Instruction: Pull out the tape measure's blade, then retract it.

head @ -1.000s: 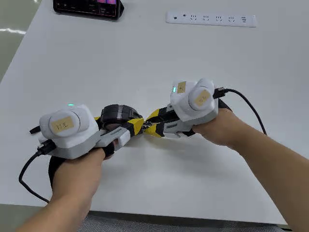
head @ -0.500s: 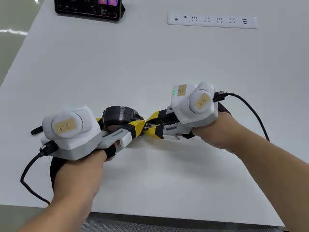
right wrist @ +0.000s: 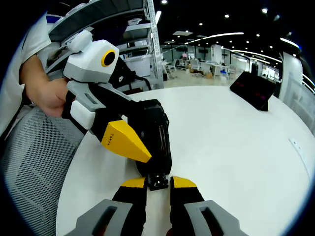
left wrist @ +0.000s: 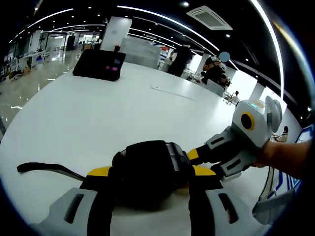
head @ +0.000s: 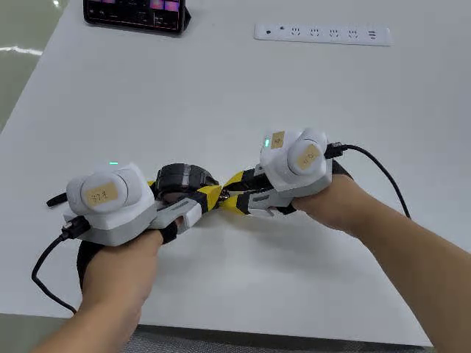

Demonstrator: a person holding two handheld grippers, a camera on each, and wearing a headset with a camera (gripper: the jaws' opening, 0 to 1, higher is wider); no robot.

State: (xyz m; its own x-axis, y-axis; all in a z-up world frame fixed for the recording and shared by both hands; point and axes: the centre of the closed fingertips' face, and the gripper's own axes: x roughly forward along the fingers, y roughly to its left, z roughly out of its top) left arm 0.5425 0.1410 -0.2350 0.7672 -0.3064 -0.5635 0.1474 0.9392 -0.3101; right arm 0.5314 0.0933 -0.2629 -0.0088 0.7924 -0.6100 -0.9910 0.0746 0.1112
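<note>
White table [head: 221,88] in an open office under ceiling strip lights [left wrist: 147,12].

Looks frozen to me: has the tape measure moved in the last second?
No. The tape measure keeps its spacing from the power strip; only the camera shifted slightly.

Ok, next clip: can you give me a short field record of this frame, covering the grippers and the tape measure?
left gripper: fingers shut around the tape measure, holding it on the table
right gripper: fingers pinching the blade tip at the case mouth
blade: no drawn-out length visible
surface: white table
far edge: power strip, dark screen
task stage: pull not yet begun
</note>
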